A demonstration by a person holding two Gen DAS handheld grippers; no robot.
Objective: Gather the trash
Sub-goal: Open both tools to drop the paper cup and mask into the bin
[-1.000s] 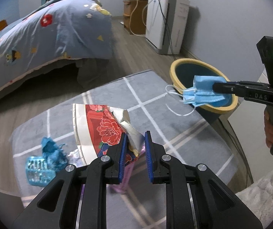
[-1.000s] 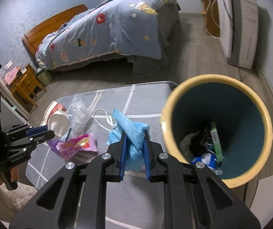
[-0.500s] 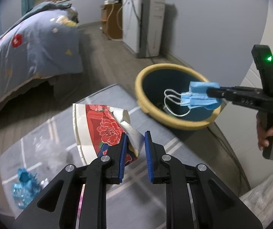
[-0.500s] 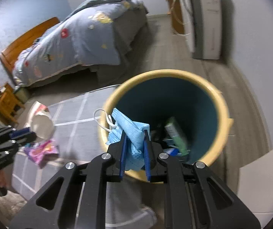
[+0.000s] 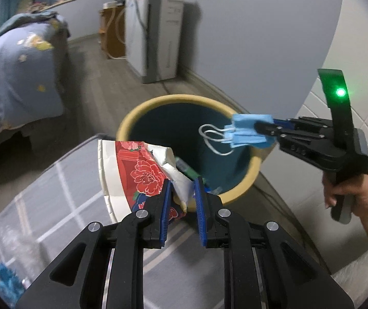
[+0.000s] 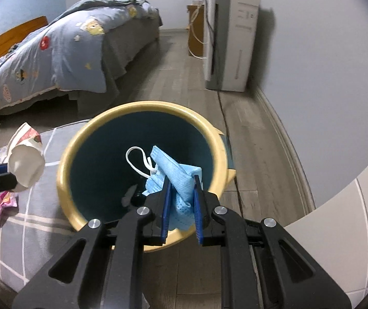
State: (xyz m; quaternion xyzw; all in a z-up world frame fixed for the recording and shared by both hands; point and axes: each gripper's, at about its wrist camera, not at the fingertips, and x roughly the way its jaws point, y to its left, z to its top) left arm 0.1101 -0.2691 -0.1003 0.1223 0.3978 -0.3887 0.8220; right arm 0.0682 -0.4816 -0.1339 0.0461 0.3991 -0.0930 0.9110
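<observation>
A yellow-rimmed bin point(image 5: 142, 110) with a dark blue inside stands on the floor beside a grey rug; it also shows in the right wrist view point(image 6: 65, 154). My left gripper point(image 5: 182, 193) is shut on a crushed paper cup point(image 5: 137, 170) with a red flower print, held at the bin's near rim. My right gripper point(image 6: 181, 188) is shut on a blue face mask point(image 6: 176, 172) with white ear loops, held over the bin's opening. The mask also shows in the left wrist view point(image 5: 245, 131), and the cup in the right wrist view point(image 6: 25, 159). Some trash lies at the bin's bottom.
The grey checked rug point(image 5: 63, 180) holds a pink wrapper point(image 6: 1, 202) and a blue scrap point(image 5: 6, 283). A bed with a blue quilt point(image 6: 63, 43) stands beyond. A white appliance point(image 6: 230, 38) and a wooden cabinet point(image 6: 195, 25) stand by the wall.
Both grippers have moved toward the bin. The mask went from beside the rim to over the opening. The cup went from over the rug to the bin's near rim.
</observation>
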